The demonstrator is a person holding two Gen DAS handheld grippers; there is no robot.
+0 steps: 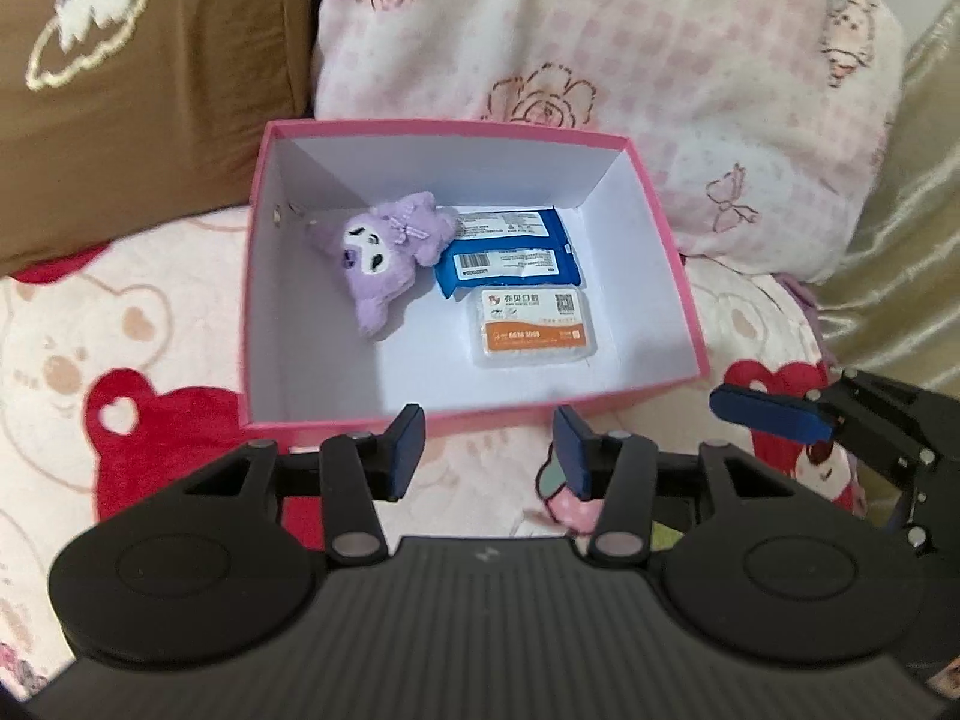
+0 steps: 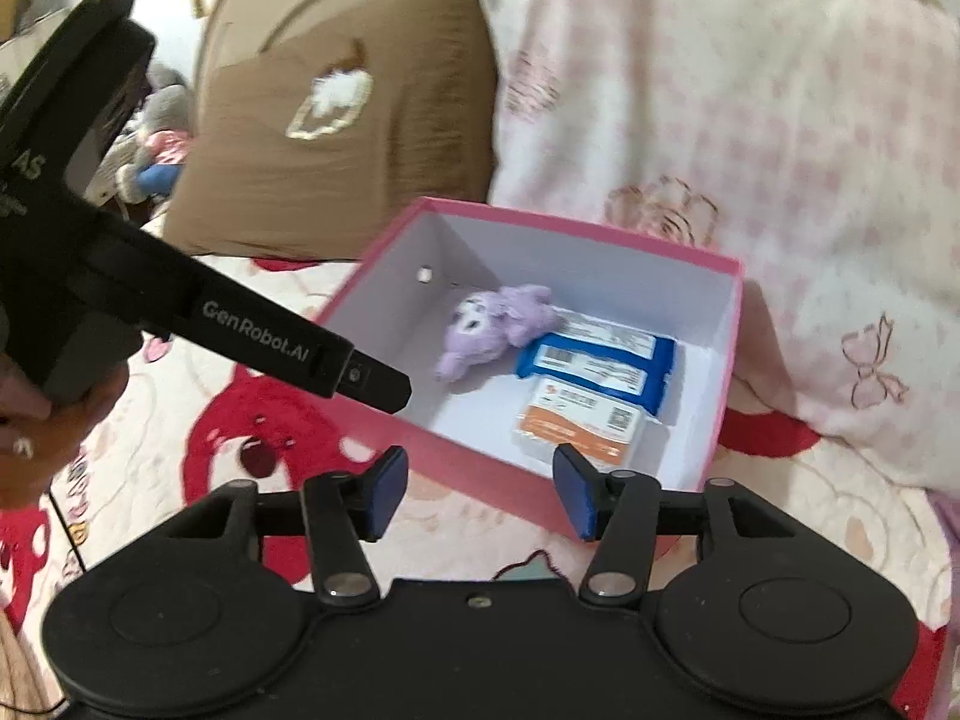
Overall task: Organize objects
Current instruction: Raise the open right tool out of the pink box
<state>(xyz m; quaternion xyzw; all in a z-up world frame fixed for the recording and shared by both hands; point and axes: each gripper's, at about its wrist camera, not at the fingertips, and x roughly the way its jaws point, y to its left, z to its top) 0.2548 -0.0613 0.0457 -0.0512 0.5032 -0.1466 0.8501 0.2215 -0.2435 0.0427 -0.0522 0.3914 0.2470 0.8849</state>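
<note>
An open pink box [image 1: 672, 252] with a white inside sits on a bed. In it lie a purple plush toy [image 1: 384, 249], two blue packets [image 1: 510, 258] and a clear case with an orange label [image 1: 534, 327]. My left gripper [image 1: 489, 453] is open and empty, just in front of the box's near wall. The right gripper's fingers [image 1: 774, 411] show at the right of that view. In the right wrist view the box [image 2: 480, 456], plush [image 2: 486, 324], packets [image 2: 600, 363] and case [image 2: 576, 420] show again. My right gripper [image 2: 480, 495] is open and empty at the box's near corner.
The bedsheet [image 1: 120, 360] has red bear prints. A brown pillow [image 1: 150, 90] and a pink floral pillow [image 1: 600, 60] lean behind the box. The left gripper's body [image 2: 180, 312] and a hand [image 2: 36, 432] cross the left of the right wrist view.
</note>
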